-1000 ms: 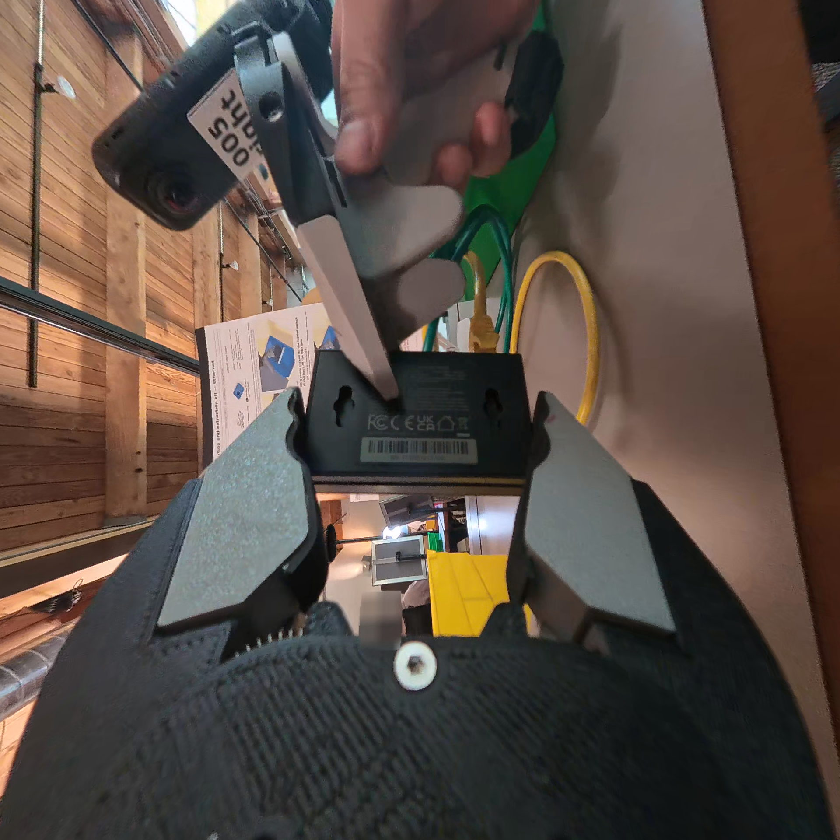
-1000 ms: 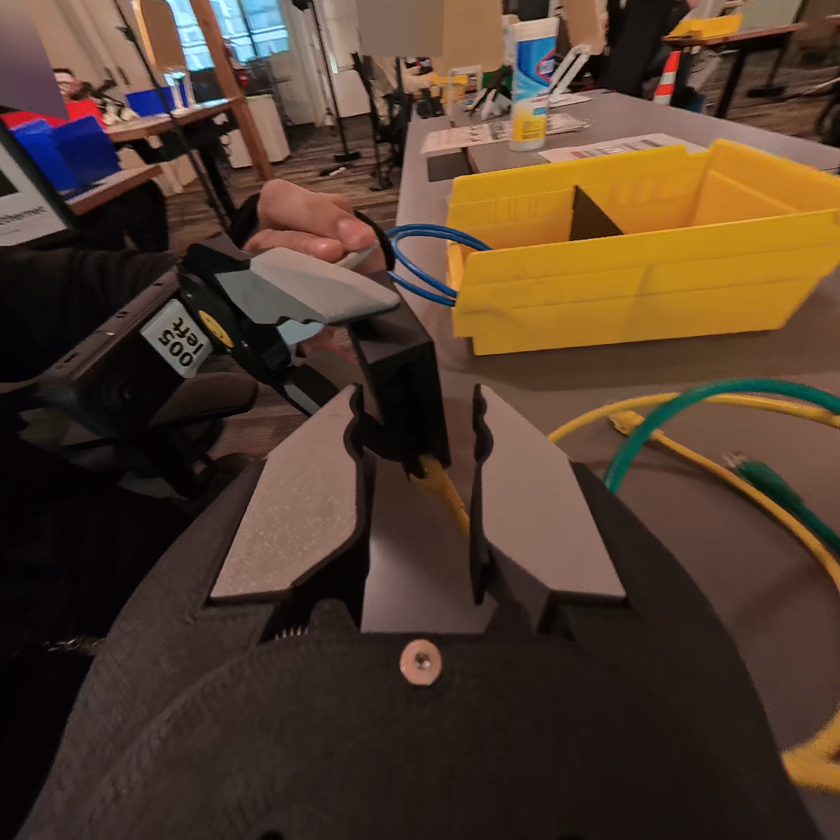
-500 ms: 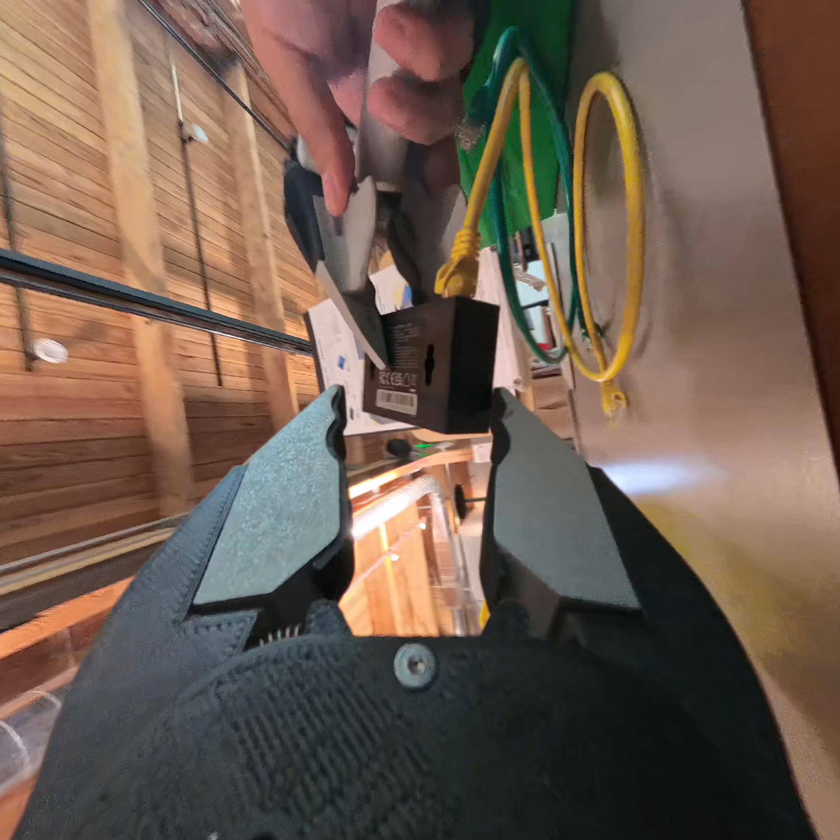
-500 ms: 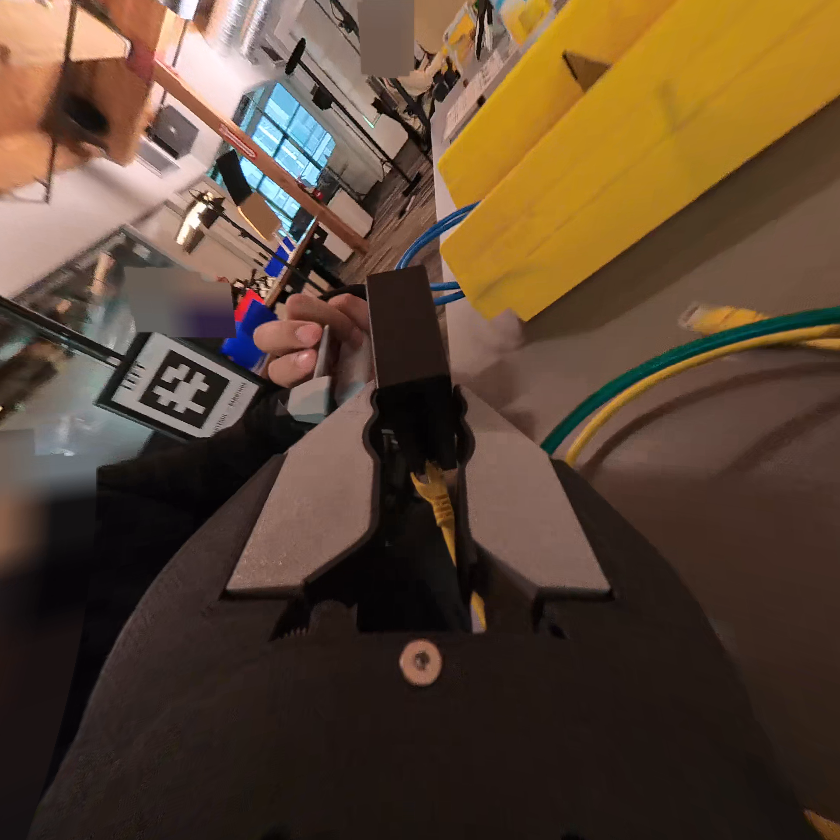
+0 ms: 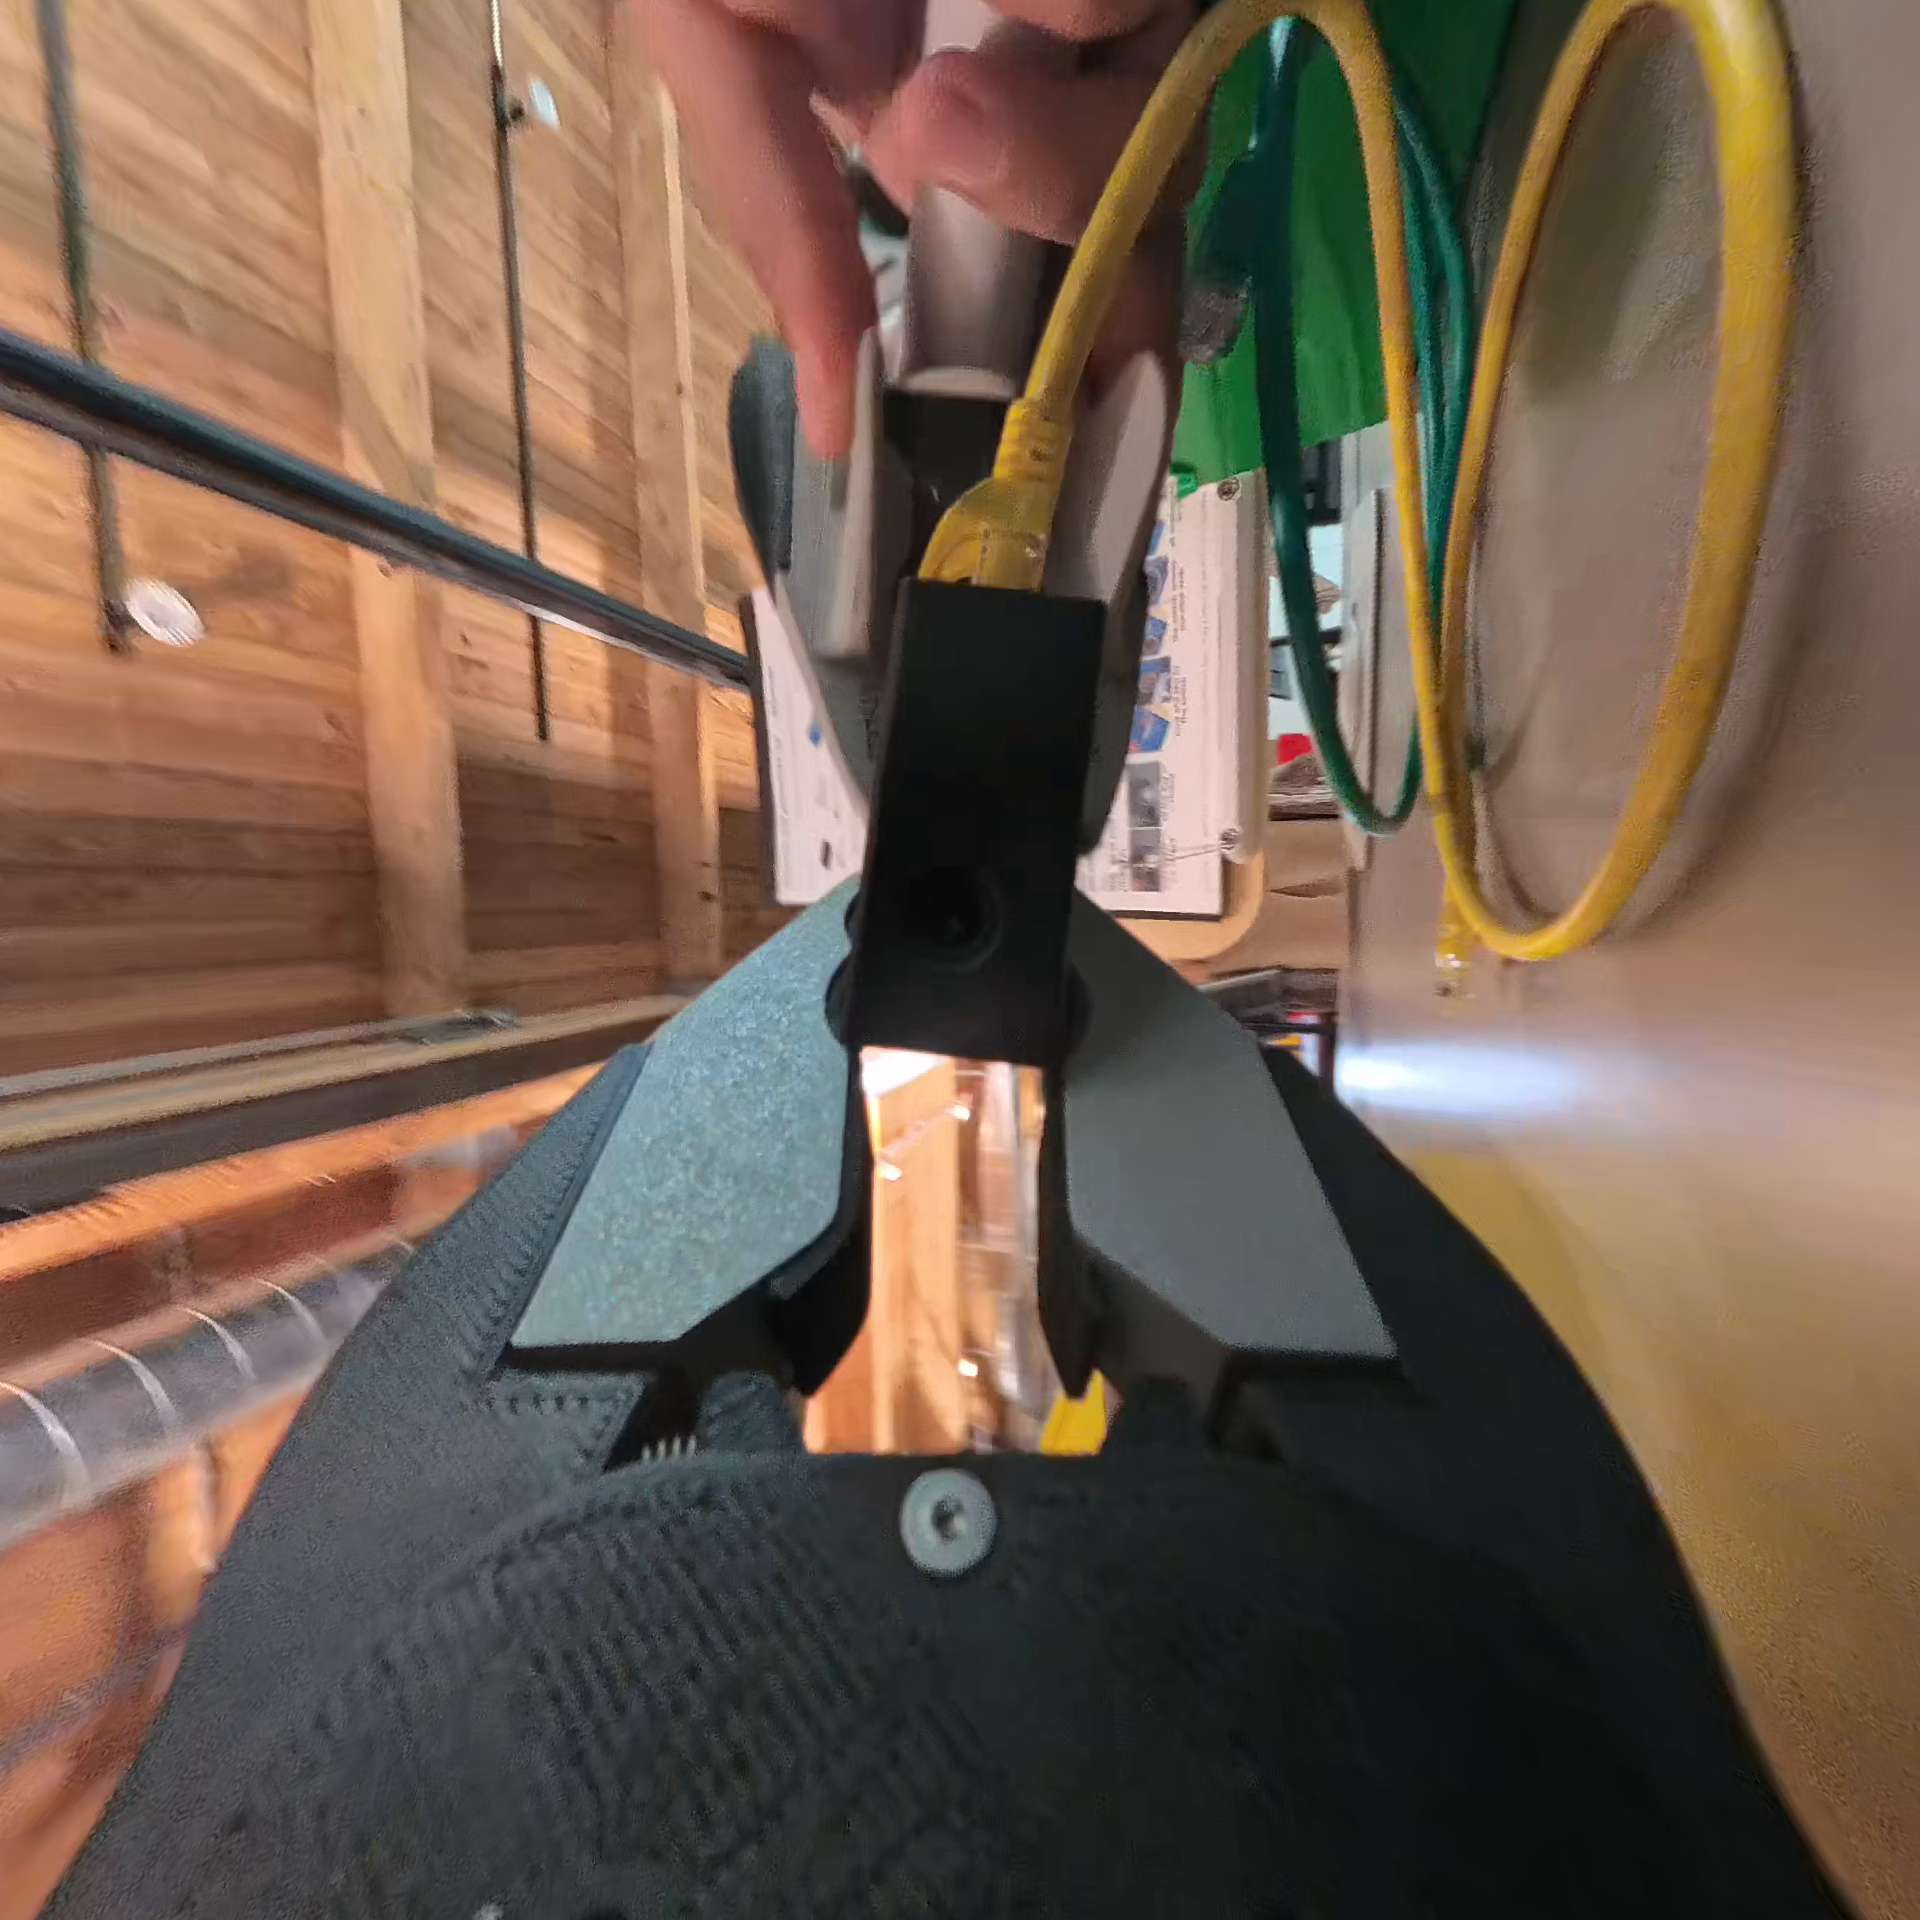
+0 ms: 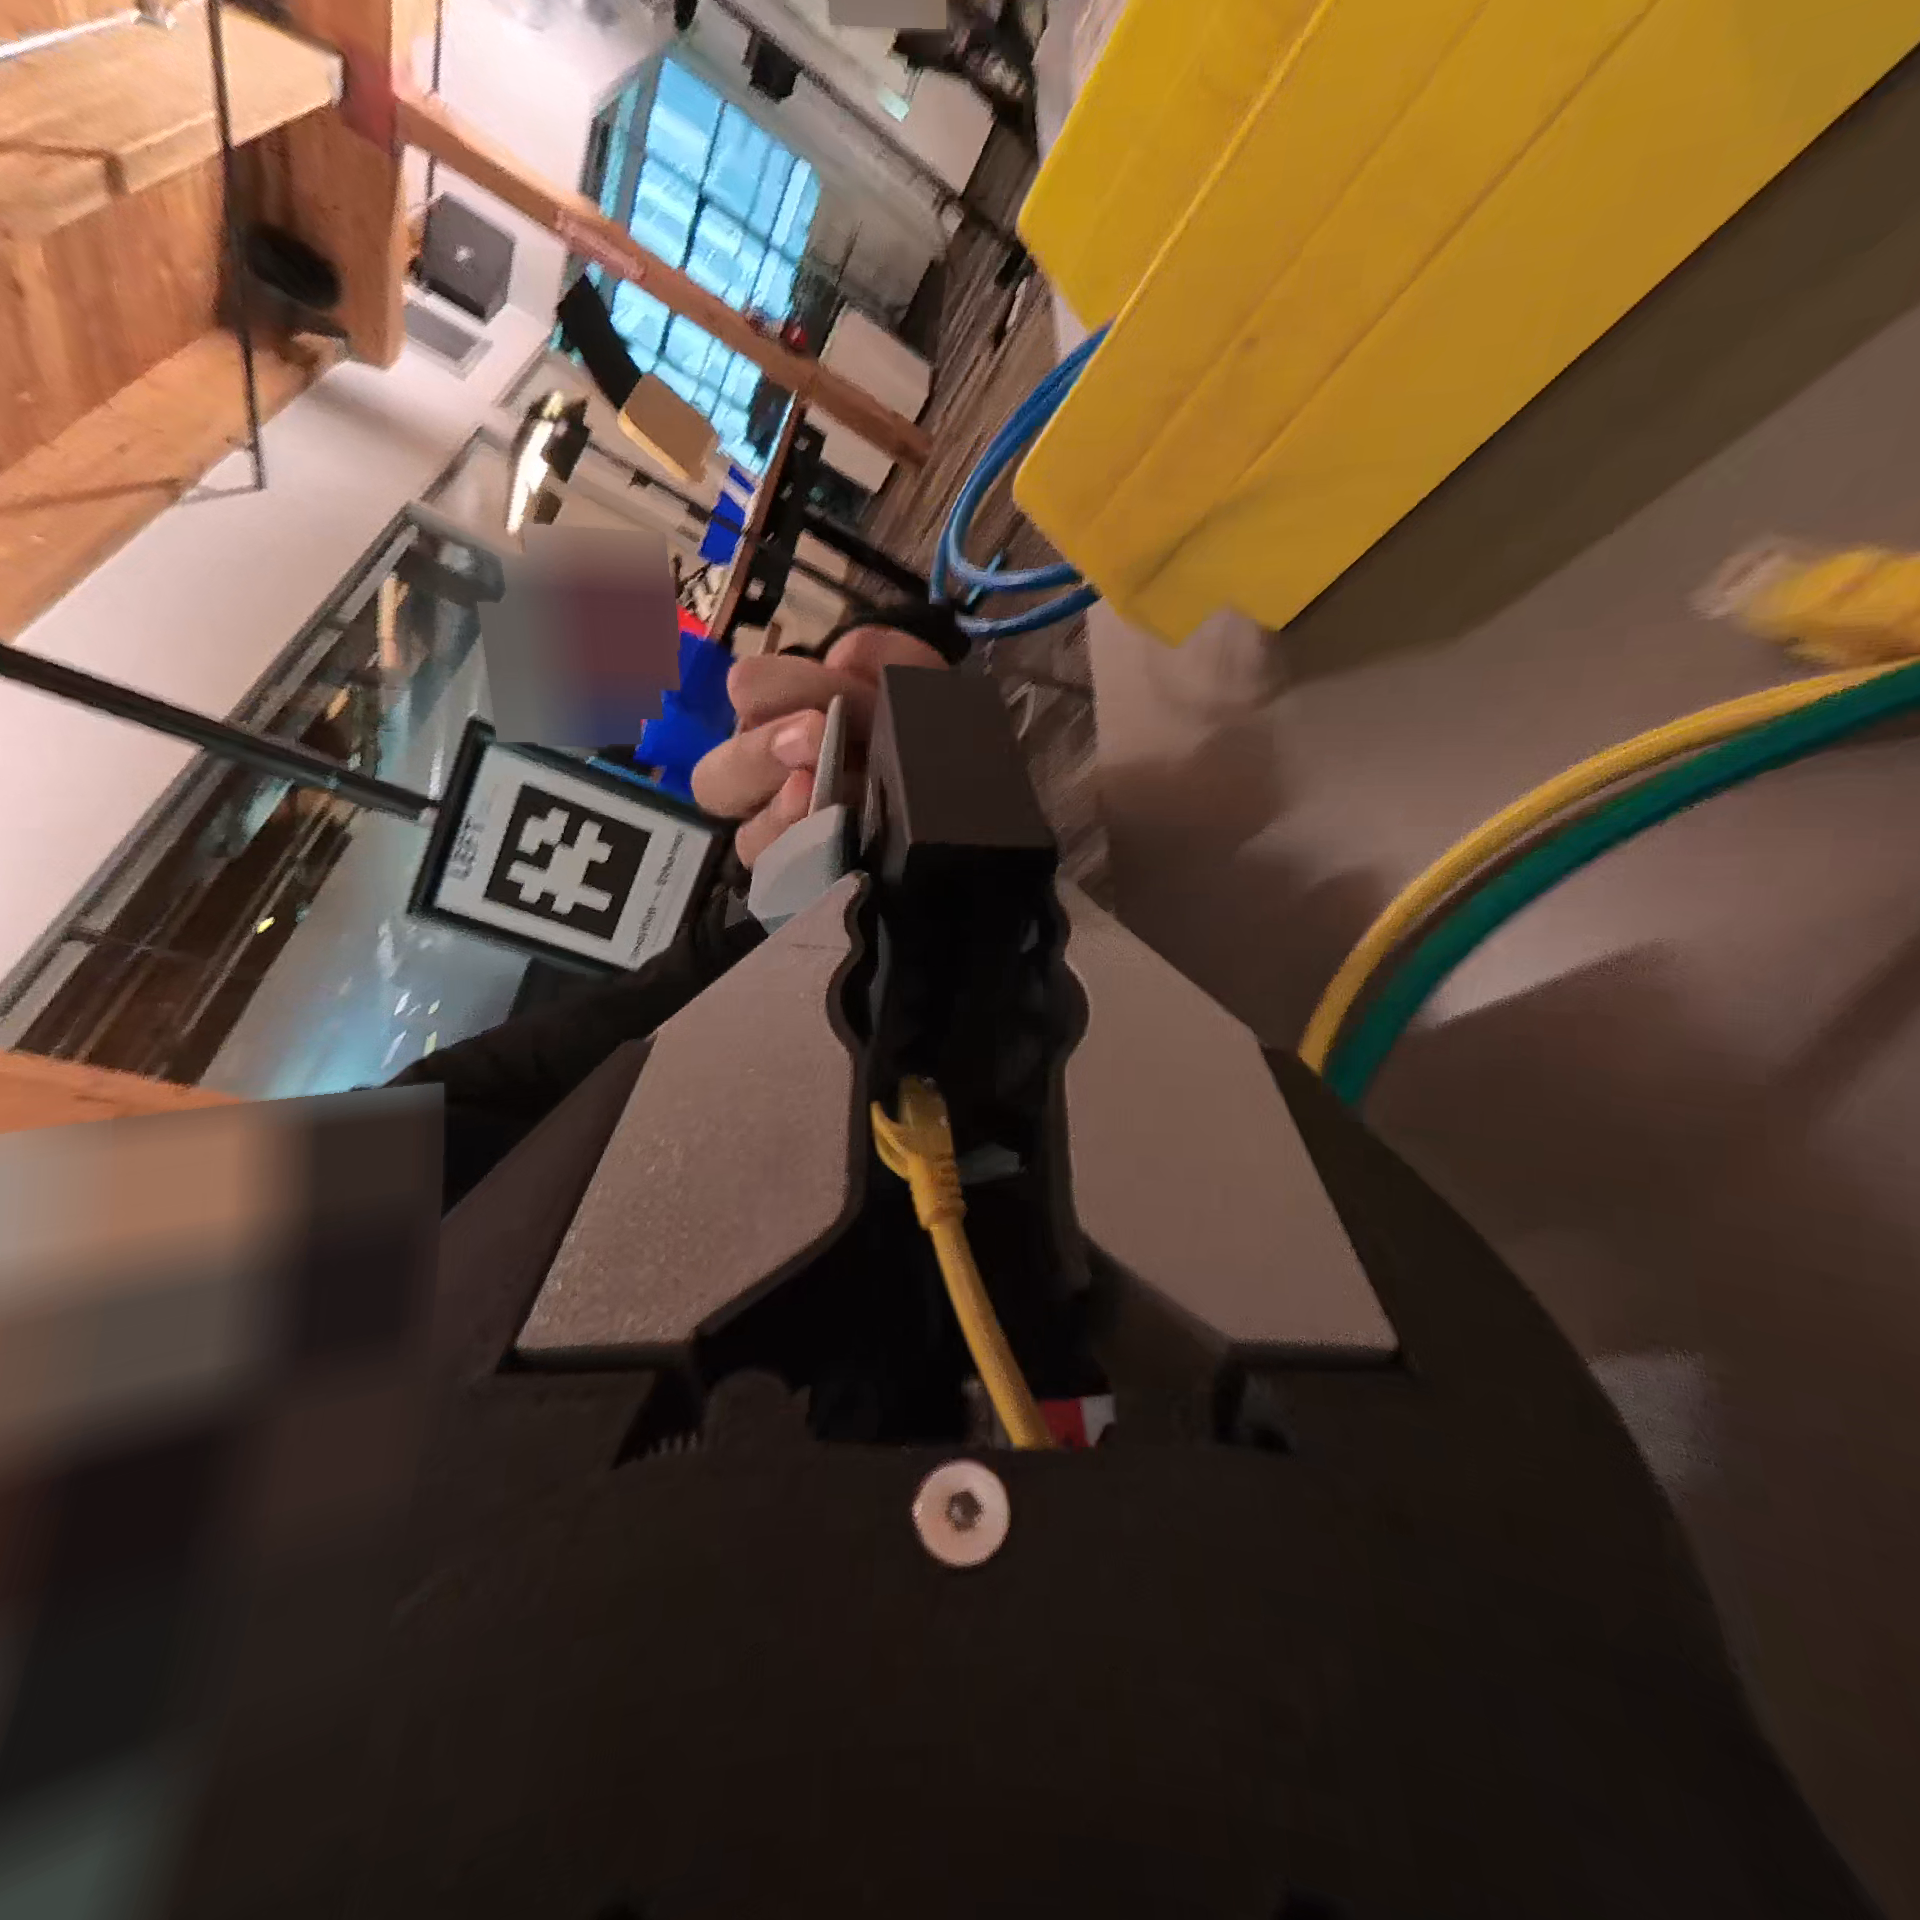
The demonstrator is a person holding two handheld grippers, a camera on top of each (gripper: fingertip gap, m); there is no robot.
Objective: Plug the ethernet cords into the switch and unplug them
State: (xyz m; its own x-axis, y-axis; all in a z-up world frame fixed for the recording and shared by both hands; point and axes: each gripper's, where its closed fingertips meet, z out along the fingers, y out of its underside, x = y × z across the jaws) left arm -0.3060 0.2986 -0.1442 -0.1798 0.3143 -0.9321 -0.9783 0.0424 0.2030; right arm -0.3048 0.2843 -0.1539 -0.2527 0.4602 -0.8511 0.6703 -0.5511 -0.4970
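The black switch is held in the air, edge-on in the left wrist view, between both grippers. My left gripper is shut on its near end across the narrow faces. My right gripper is shut on the port end of the switch. A yellow ethernet plug sits in a port between the right fingers, and its cord runs back toward the right gripper's body. The plug also shows in the left wrist view, with the right gripper's grey fingers on either side.
A yellow cord loop and a green cord lie on the grey table. A yellow bin stands behind, with a blue cord beside it. A loose yellow plug lies near the bin. The tips of both grippers are at nearly the same place. The loose yellow plug is about 12 cm from both grippers' fingertips.
The left gripper let go of the switch's wide sides and closed on its narrow faces. The right gripper closed on the port end and turned the switch edge-on.
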